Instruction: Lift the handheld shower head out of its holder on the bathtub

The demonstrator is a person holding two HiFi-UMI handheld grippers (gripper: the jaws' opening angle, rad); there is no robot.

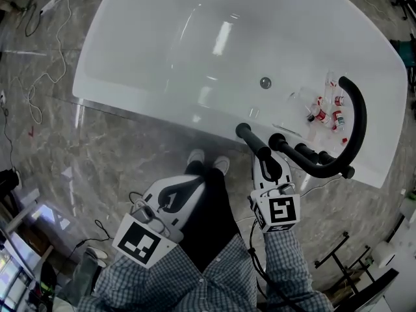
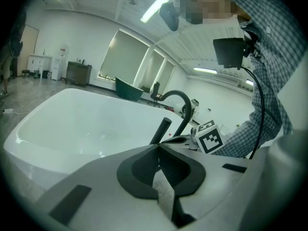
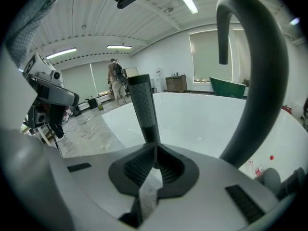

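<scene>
Shower head (image 1: 253, 142): upright at bathtub (image 1: 162, 44) rim, just beyond right hand-held gripper (image 1: 266, 164)
Right hand-held gripper: pressed together, empty
Left hand-held gripper (image 1: 195, 184): pressed together

The bathtub (image 1: 143, 44) is glossy white, the shower head (image 1: 251, 139) matt black, the floor (image 1: 58, 148) polished stone.

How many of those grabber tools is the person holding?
2. The left gripper is over the floor beside the person's shoes; the right gripper is at the bathtub rim, right by the black shower head. None seem hidden.
</scene>
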